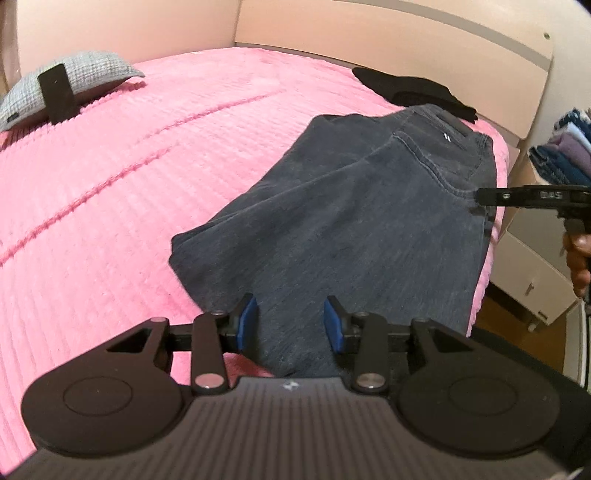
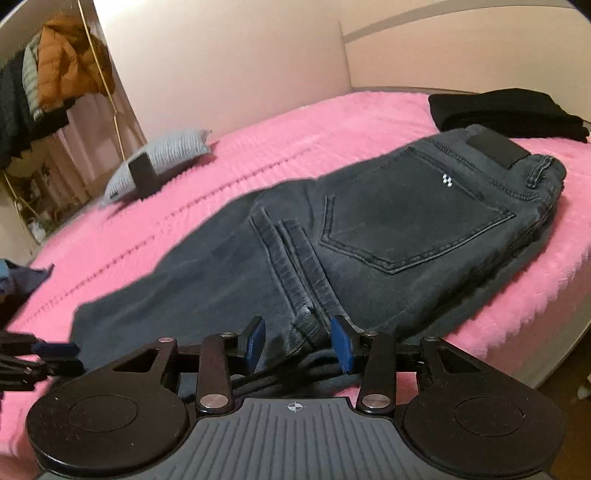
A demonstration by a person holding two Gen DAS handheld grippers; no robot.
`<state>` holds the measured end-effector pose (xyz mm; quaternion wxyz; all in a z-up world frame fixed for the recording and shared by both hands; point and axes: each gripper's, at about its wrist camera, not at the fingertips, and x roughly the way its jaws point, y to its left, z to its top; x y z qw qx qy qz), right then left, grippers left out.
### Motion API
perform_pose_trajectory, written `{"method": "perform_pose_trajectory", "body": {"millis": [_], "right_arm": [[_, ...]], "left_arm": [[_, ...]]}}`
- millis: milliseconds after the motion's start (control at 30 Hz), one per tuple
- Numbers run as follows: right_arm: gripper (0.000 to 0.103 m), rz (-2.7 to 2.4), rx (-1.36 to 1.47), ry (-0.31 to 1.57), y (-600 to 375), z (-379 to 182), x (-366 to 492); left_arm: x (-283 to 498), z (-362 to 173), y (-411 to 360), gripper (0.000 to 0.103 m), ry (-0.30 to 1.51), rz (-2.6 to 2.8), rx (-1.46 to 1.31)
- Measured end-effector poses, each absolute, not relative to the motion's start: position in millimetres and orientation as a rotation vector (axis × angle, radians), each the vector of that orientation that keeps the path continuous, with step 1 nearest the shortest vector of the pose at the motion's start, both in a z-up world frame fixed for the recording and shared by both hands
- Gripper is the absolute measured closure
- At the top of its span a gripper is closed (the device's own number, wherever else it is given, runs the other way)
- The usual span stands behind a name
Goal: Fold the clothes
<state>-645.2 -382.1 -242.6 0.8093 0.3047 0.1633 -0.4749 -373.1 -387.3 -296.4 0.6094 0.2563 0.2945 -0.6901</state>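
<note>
On the near right part of the bed, as the left wrist view shows it, dark jeans (image 1: 343,206) lie folded lengthwise, the waist toward the far right corner and the legs running back to the near edge. The left gripper (image 1: 290,325) hangs over the leg end with its blue pads apart and only cloth beneath them, nothing pinched; it looks placed to take that end for the next fold. At the right edge the right gripper (image 1: 491,197) reaches in at the seat of the jeans, held by a hand (image 1: 580,258). A black garment (image 1: 410,88), apparently already folded, sits at the far right corner, probably parked out of the way. A grey cushion (image 1: 70,85) lies at the far left of the pink bedspread (image 1: 110,192), which is ribbed and plush, so cloth should grip it rather than slide. A headboard (image 1: 388,33) runs behind; stacked clothes (image 1: 565,147) show off the right side.

In the right wrist view, the jeans (image 2: 369,229) fill the middle, back pocket up. The right gripper (image 2: 297,343) has its pads standing apart on either side of the crotch seam at the near edge, not pressing it. The left gripper (image 2: 55,349) shows at the left edge by the leg end. The black garment (image 2: 506,110) is beyond the waistband, the cushion (image 2: 162,158) far left. Coats (image 2: 51,74) hang on a rack by the wall.
</note>
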Motion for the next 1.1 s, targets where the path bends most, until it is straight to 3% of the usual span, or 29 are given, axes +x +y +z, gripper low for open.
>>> {"method": "perform_pose_trajectory", "body": {"millis": [33,67,100,300,467,833,1000,1100], "right_arm": [[0.051,-1.017,0.662,0.323,-380,-240,-646],[0.030,-1.018,0.676,0.293,-378,-237,-646],[0.020,-1.020,0.689,0.263,-376,-235,-645],[0.021,-0.970,0.815,0.243,-381,-242,-634],[0.021,-0.871,0.778,0.274,-361,-232,-614],[0.021,-0.643,0.490,0.484,-324,-234,-530],[0.020,-0.537,0.112,0.794,-287,-261,-476],[0.020,-0.540,0.138,0.782,-289,-245,-479]], "left_arm": [[-371,-294,-387,0.067,0.677,-1.590,0.584],[-372,-290,-388,0.066,0.665,-1.592,0.578],[-371,-286,-389,0.063,0.640,-1.595,0.569],[-350,-282,-411,0.062,0.601,-1.562,0.586],[-314,-296,-408,0.056,0.763,-1.489,0.531],[-295,-310,-403,0.052,0.820,-1.482,0.469],[-300,-300,-395,0.052,0.752,-1.473,0.538],[-308,-285,-376,0.059,0.569,-1.483,0.635]]}}
